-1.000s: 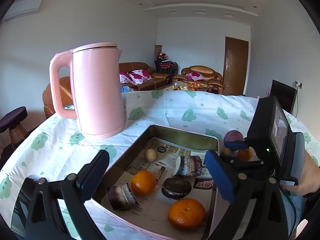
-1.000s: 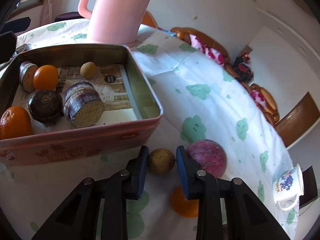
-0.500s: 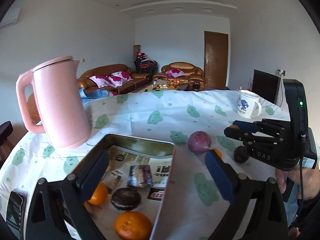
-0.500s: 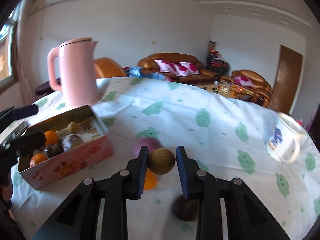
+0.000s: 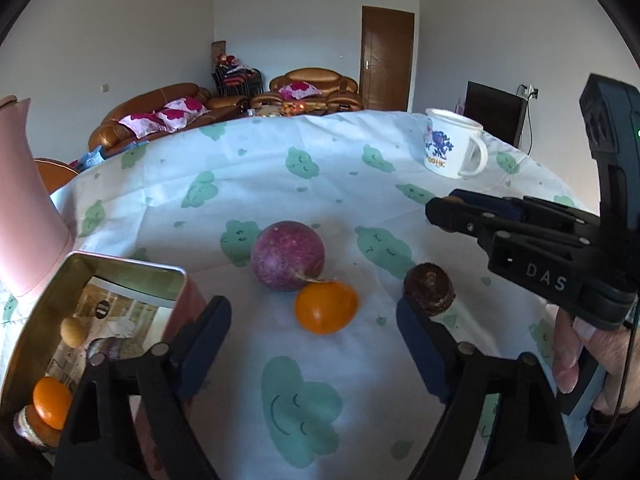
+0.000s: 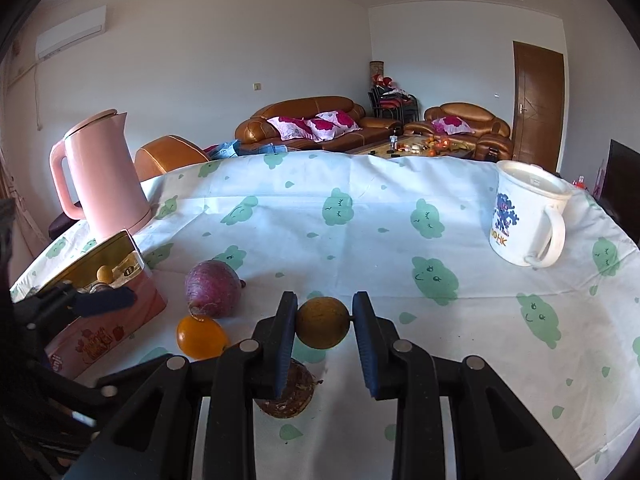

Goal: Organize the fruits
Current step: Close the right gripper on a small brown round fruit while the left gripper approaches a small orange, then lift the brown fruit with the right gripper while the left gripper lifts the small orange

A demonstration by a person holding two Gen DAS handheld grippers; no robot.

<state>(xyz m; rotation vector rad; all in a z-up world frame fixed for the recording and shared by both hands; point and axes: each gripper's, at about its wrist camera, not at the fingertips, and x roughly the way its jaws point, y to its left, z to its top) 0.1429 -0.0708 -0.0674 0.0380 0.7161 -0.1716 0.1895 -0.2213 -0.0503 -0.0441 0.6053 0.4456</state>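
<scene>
Pink tin, left wrist view: open pink tin [image 5: 120,276] at lower left on the counter [image 5: 280,184], under a white cloth with green cloud prints; inside it a small tan fruit [image 5: 72,332], an orange [image 5: 50,402] and a cut purple-skinned piece [image 5: 106,350].
Loose fruit, left wrist view: purple round fruit [image 5: 287,255] touching a small orange fruit [image 5: 326,307] just in front of it; dark brown fruit [image 5: 429,289] to their right, apart from both.
Left gripper [image 5: 314,338]: fingers [image 5: 202,338] spread wide and closing, gripping nothing; the small orange fruit lies on the cloth ahead, between their lines, untouched.
Other things, left wrist view: pink kettle [image 5: 24,216] at left edge; white printed mug [image 5: 454,149] far right; right gripper's black body enters from the right, a hand [image 5: 592,364] on its grip.

Right gripper [image 6: 322,322], right wrist view: fingers [image 6: 285,332] clenched on a tan round fruit [image 6: 322,322], held clear above the cloth.
Below it, right wrist view: dark brown fruit [image 6: 286,392] on the cloth, partly hidden by the left finger.
Left of it, right wrist view: purple round fruit [image 6: 212,289] with small orange fruit [image 6: 201,336] touching it in front; pink tin [image 6: 108,320] beside them; one blue finger of the left gripper [image 6: 105,301] reaches in front of the tin.
Background, right wrist view: pink kettle [image 6: 102,176] behind the tin; mug [image 6: 528,216] well apart at right.
</scene>
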